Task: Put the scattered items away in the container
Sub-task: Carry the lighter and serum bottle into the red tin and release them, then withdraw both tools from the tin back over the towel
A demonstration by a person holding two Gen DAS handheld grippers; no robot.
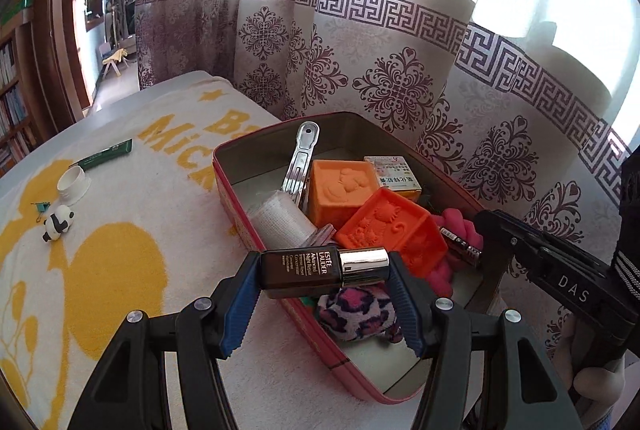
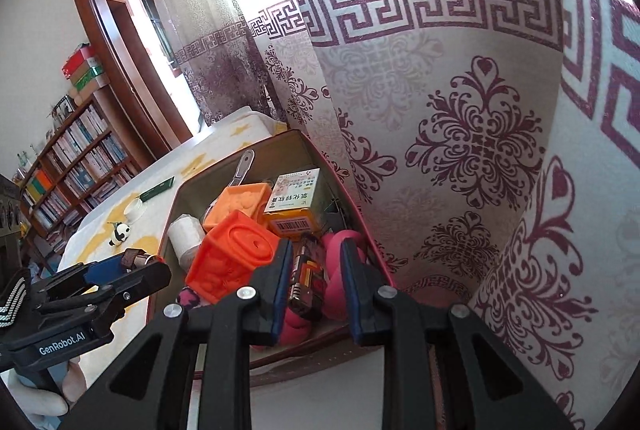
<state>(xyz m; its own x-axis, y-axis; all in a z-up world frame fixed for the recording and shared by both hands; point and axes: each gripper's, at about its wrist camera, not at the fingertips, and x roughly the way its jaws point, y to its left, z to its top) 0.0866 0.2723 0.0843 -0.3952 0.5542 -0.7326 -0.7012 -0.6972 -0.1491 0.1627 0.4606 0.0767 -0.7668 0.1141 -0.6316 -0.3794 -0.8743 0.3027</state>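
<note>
Left claw [image 1: 324,284] grips my brown bottle [image 1: 308,272] over the tin [image 1: 240,150]; right claw [image 2: 314,282] gapes empty. Panda [image 1: 59,222], cap [image 1: 73,182], tube [image 1: 106,154] wait leftward.

The left wrist view looks down from close over the near rim of the tin [image 1: 256,230] toward the curtain [image 1: 400,70], while the right wrist view looks down into that tin [image 2: 176,214] from its other end, both sharing its contents and the towel-covered bench [image 1: 120,270].
</note>
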